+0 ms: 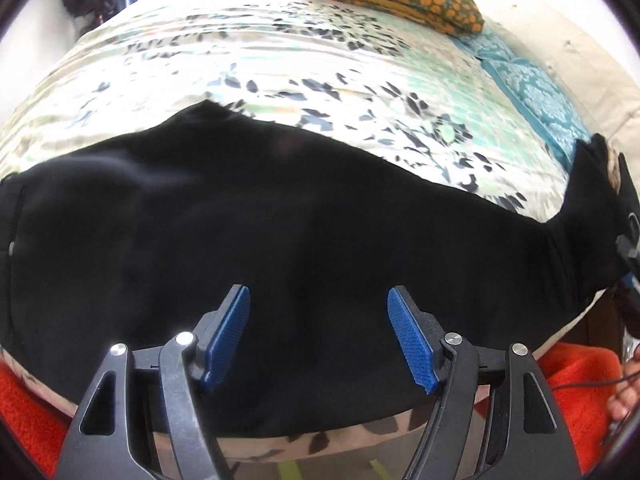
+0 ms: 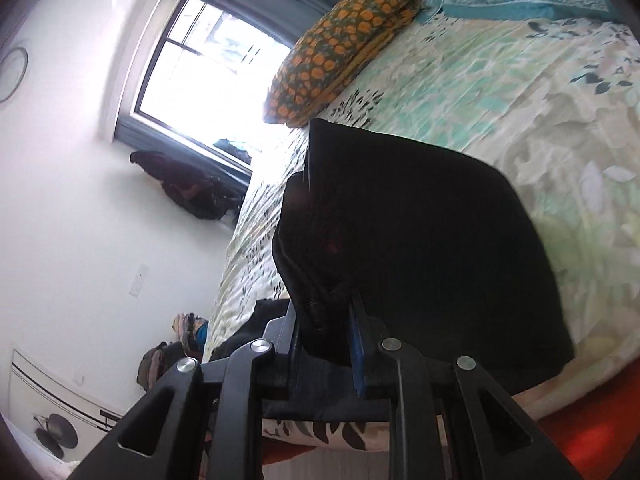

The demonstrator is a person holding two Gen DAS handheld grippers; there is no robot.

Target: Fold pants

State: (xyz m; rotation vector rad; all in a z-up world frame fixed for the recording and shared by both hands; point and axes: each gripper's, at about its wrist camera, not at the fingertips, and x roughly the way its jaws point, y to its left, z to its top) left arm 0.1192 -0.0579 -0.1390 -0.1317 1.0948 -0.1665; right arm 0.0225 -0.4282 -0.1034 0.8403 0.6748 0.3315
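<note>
The right gripper (image 2: 326,336) clenches the leg end of the black pants (image 1: 280,232), lifting it to fold over. The left gripper (image 1: 319,336) hovers released above the pants on the bed (image 1: 280,60), ready to pin them.

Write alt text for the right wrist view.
The right claw is shut on a bunched end of black pants, lifted over a floral bedspread. An orange-dotted pillow lies beyond, with a bright window at left.
</note>
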